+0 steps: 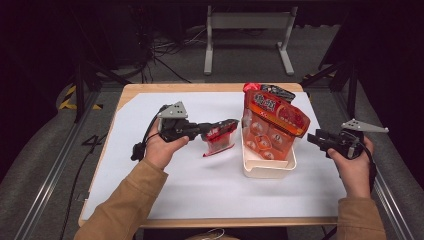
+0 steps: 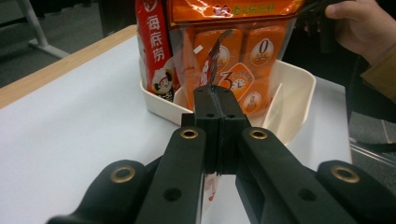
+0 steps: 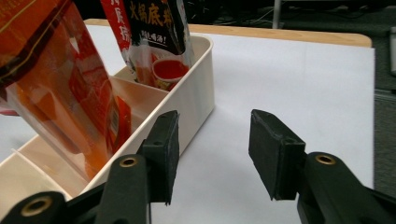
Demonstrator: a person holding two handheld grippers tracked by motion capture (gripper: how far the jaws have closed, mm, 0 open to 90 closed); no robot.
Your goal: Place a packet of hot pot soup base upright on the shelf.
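Left gripper (image 1: 220,131): your jaws are pinched tight on a small red packet (image 1: 220,140), held clear of the tabletop (image 1: 175,185), just left of the cream bin (image 1: 267,167), probably to drop it in.
Right gripper (image 1: 314,138): jaws wide apart, holding nothing, waiting beside the bin.
Left gripper view: reveals the bin's divider.
Right gripper view: shows the orange pouch (image 3: 56,88) leaning inside.

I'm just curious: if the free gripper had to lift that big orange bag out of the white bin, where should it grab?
Probably the big orange bag's flat top edge, from above: it leans clear of the white bin, and the right gripper is open beside it.
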